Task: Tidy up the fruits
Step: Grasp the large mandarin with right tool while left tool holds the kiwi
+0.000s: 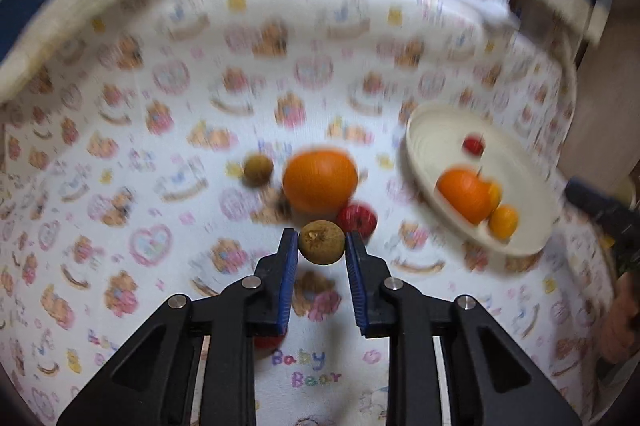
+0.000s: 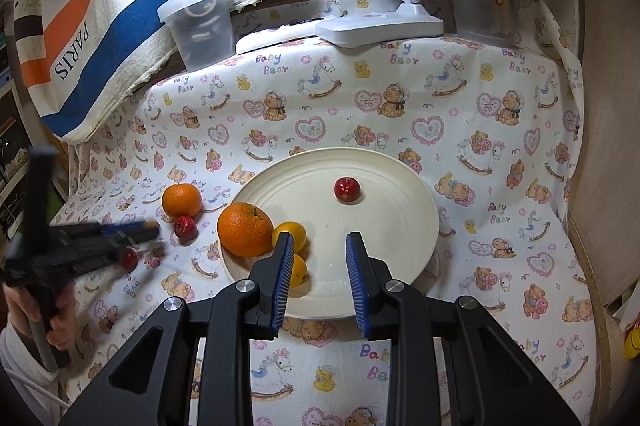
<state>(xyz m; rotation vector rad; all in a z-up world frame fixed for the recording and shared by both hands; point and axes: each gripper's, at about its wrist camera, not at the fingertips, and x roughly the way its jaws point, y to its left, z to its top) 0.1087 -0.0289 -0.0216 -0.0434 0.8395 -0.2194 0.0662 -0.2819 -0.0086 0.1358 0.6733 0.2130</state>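
— What's the left gripper [image 1: 322, 241] got?

— A small brown fruit [image 1: 322, 242], pinched between its pads above the cloth [image 1: 160, 146]. It looks light and firm with a thin shell, I'd guess — gripped across the middle.

— And the right gripper [image 2: 320, 246]?

— Spread wide with nothing in it, over the plate [image 2: 400, 226].

— Anything in the way?

— An orange [image 1: 320, 180] and a red fruit [image 1: 357, 220] just ahead.

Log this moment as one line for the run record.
left hand-held gripper: shut on small brown fruit | right hand-held gripper: open over plate | phase: carrying fruit
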